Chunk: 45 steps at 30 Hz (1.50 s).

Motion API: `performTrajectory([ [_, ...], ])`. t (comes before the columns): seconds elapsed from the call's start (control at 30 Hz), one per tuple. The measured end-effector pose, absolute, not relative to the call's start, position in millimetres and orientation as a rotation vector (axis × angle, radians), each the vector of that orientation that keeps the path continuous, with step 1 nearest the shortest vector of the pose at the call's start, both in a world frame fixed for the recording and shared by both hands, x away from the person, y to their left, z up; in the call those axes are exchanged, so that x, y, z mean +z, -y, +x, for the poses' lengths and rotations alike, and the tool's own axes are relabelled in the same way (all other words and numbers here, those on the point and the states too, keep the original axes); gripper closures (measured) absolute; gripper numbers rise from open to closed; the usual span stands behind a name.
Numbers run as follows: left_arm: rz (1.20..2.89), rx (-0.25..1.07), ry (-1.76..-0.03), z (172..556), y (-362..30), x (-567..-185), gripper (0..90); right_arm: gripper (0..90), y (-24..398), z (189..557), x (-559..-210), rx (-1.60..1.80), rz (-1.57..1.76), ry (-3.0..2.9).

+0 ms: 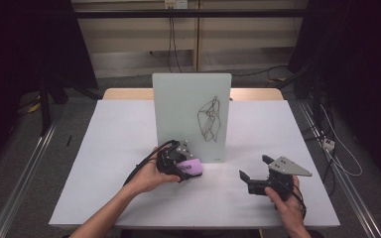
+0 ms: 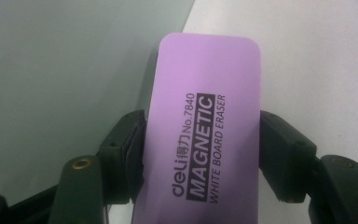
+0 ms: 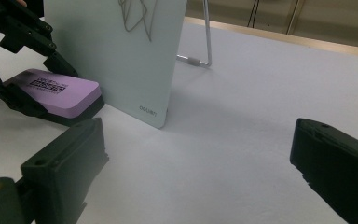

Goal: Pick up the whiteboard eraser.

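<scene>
In the high view, the left tongs [image 1: 187, 167] sit just left of the frame's centre, low against the foot of the upright whiteboard [image 1: 191, 106], and they are clamped on a purple whiteboard eraser [image 1: 192, 167]. The left gripper view shows that grip closely: the eraser [image 2: 200, 126] fills the middle of the frame with its printed label facing up, and the two black jaws press on its long sides from lower left and lower right. In the right gripper view the eraser [image 3: 56, 88] lies flat on the white bench [image 3: 242, 116] at the upper left of the frame, its end just beside the lower edge of the whiteboard [image 3: 116, 56], with the left tongs [image 3: 37, 79] closed around it. The right tongs [image 1: 258, 171] rest in the lower right of the high view, well apart from the eraser, with jaws spread wide and nothing between them; the right gripper view shows bare bench between its two jaws. A black scribble [image 1: 209, 119] marks the right half of the whiteboard.
</scene>
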<state>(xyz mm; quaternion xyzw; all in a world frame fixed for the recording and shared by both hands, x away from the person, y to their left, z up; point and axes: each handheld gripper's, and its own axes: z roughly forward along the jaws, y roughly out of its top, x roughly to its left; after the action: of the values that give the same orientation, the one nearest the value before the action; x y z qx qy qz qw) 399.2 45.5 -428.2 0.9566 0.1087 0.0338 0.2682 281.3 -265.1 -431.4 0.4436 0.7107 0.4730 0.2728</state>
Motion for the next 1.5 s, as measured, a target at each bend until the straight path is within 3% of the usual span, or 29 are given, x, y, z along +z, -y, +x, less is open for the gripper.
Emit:
performTrajectory([
  [0.43,2.544,0.080,-0.293,396.8,-46.3,-422.1,40.6,3.0,264.9,281.6,-431.7,1.274,1.197,-1.914],
  [1.5,2.242,0.254,-0.399,380.1,-79.8,-388.9,40.6,3.0,266.4,280.9,-431.4,1.284,1.214,-1.900],
])
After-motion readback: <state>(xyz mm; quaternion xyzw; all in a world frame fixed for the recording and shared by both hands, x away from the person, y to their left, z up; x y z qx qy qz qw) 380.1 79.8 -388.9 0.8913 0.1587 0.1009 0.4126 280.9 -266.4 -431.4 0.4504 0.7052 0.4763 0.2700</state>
